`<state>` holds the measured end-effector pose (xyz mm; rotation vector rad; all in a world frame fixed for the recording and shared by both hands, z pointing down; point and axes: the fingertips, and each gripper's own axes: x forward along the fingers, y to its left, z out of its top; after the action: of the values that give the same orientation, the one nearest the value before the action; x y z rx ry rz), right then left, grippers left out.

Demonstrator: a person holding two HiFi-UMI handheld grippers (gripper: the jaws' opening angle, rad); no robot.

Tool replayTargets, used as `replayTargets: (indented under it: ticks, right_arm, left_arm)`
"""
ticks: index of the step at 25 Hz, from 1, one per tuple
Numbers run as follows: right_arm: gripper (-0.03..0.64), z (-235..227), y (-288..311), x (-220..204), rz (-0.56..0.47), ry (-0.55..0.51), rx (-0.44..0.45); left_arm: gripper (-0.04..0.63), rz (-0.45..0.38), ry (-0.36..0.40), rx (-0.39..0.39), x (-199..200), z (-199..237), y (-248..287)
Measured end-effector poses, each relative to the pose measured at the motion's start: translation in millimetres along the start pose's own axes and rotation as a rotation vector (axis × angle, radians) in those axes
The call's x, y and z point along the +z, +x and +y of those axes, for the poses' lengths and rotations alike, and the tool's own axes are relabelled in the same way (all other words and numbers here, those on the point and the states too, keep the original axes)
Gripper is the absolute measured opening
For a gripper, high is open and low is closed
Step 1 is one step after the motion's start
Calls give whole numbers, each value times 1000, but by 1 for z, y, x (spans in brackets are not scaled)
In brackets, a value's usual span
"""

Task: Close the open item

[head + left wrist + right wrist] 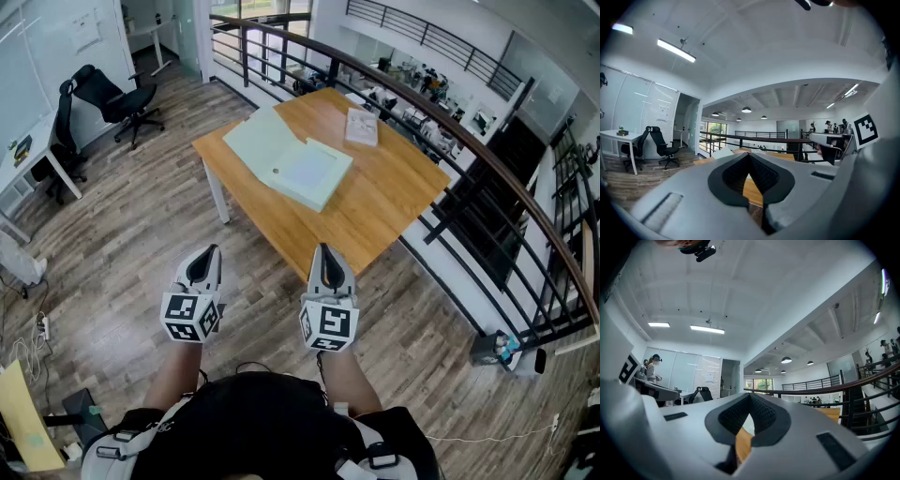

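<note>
Clearly the closing is not yet beginning — the pale box (314,173) is lying open on the worktop (394,187), lid flat; left gripper (208,255) and right gripper (323,253) are hanging well short, fingers closed, empty.

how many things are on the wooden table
2 on the table: an open pale green box in the middle, a white booklet at the far side; nothing seems hidden.

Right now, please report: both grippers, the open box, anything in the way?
Left gripper and right gripper shut, empty, short of the table. Box open, lid laid flat. Nothing in the way; booklet lies apart.
</note>
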<state>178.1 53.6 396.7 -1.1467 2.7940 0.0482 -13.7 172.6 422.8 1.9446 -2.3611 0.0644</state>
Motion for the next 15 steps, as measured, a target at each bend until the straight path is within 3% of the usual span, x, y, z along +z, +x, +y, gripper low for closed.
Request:
replayTargets:
  ticks: [4, 9, 15]
  right_arm:
    - [5, -4, 0, -1, -4, 10, 7]
    - [5, -1, -4, -5, 12, 18, 78]
    - [5, -20, -7, -8, 21, 35, 70]
  left_arm:
    - [2, 5, 13, 4, 0, -5, 1]
    - [2, 10, 16, 9, -1, -15, 0]
    - [2, 24, 22, 11, -6, -31, 7]
